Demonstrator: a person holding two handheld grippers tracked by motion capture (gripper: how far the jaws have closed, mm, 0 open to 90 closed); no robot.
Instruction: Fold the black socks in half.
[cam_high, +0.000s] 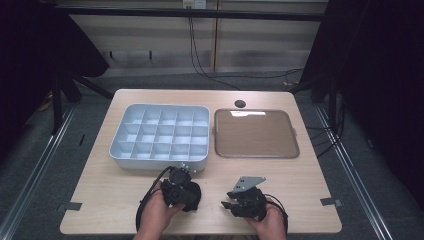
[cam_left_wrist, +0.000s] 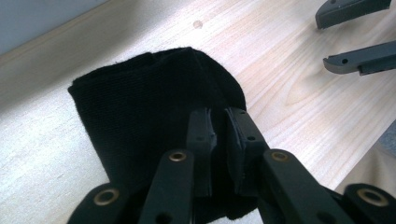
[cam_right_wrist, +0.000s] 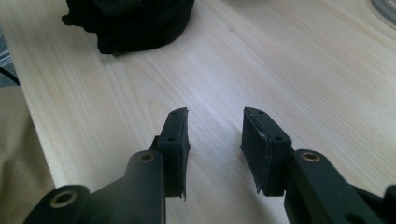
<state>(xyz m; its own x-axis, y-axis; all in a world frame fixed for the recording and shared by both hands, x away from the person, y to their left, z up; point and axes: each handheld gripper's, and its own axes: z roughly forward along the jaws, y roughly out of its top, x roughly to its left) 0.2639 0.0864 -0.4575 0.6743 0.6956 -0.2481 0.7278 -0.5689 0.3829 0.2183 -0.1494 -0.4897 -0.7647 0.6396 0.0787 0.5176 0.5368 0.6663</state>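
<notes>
The left gripper (cam_left_wrist: 220, 135) has its two jaws drawn nearly together on a fold of the black cloth (cam_left_wrist: 154, 121), which lies on the table (cam_high: 300, 175) near its front edge, just in front of the grey compartment tray (cam_high: 159, 135). The right gripper (cam_right_wrist: 215, 149) holds its jaws apart with nothing between them, over bare wood further along that front edge.

The pinch looks shallow, taking a thin edge of fabric, so the cloth may slide out if the hand lifts quickly, or the bundle may unfold and drag on the table. With the cloth so near the tray's front wall, a lift could also catch it on that rim.

The left gripper view shows the pads biting the fabric, which the high view hides under the hand. The high view gives the layout: the tray, the brown flat lid (cam_high: 256, 133) beside it towards the right edge, and both hands at the front
</notes>
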